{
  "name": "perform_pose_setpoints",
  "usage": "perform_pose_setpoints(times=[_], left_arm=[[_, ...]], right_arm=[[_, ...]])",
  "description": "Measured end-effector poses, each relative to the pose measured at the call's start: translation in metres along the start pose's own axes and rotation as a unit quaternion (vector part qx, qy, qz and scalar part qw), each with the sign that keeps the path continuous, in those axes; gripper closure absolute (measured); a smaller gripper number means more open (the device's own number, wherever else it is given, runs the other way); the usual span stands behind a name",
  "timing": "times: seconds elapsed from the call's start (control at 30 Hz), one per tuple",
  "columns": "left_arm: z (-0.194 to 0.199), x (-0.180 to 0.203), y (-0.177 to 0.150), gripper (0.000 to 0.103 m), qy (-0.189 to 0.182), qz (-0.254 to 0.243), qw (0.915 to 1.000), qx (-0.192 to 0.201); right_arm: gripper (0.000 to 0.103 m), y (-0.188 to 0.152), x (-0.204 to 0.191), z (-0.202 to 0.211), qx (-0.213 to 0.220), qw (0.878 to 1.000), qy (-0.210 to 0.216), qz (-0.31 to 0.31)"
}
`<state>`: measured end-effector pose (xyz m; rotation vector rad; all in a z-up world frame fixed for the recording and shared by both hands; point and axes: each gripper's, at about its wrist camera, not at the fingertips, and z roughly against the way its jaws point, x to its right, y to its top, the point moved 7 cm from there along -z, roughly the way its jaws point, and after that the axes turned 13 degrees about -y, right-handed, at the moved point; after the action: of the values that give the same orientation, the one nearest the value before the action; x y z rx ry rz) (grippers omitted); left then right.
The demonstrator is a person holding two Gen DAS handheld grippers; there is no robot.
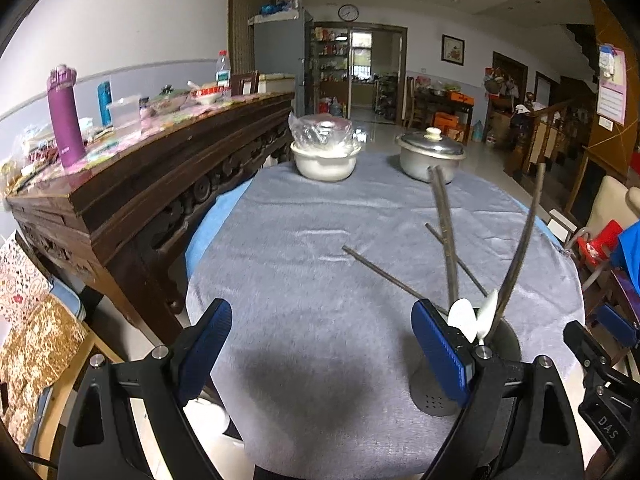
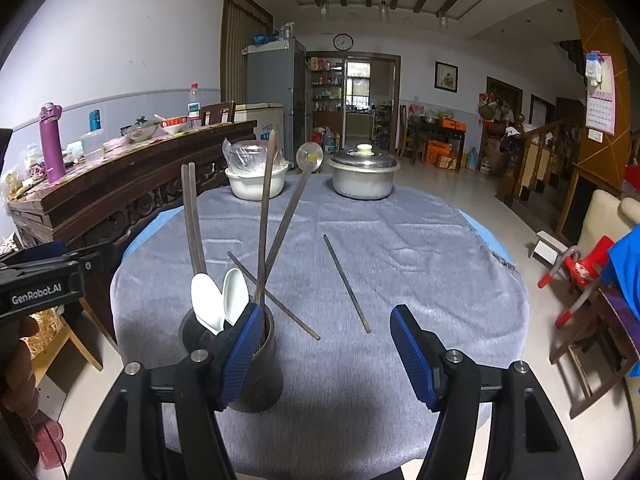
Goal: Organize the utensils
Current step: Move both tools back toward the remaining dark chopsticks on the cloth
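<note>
A dark utensil holder (image 2: 256, 376) stands near the front of the grey-clothed table (image 2: 400, 240). It holds two white spoons (image 2: 208, 304), several dark chopsticks (image 2: 192, 220) and a long ladle (image 2: 308, 156). Two loose chopsticks (image 2: 346, 284) (image 2: 296, 318) lie flat on the cloth. My right gripper (image 2: 320, 356) is open and empty, its left finger in front of the holder. My left gripper (image 1: 324, 352) is open and empty, with the holder (image 1: 436, 392) behind its right finger. The loose chopsticks (image 1: 392, 280) lie ahead of it.
A white bowl covered in plastic (image 2: 256, 180) and a lidded metal pot (image 2: 364, 178) stand at the table's far edge. A dark carved sideboard (image 1: 152, 168) with bottles runs along the left. A red stool (image 2: 576, 272) and chairs stand at the right.
</note>
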<state>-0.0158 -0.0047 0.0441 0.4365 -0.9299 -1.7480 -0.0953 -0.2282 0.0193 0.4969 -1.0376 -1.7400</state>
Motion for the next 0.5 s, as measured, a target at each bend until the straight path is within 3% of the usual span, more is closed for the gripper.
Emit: perform_pose_setpoints(times=[0.5], left_arm=[[-0.041, -0.030, -0.022, 0.012, 0.026, 0.044, 0.9961, -0.071]], right_arm=[[0.033, -0.008, 0.012, -0.026, -0.029, 0.999, -0.005, -0.016]])
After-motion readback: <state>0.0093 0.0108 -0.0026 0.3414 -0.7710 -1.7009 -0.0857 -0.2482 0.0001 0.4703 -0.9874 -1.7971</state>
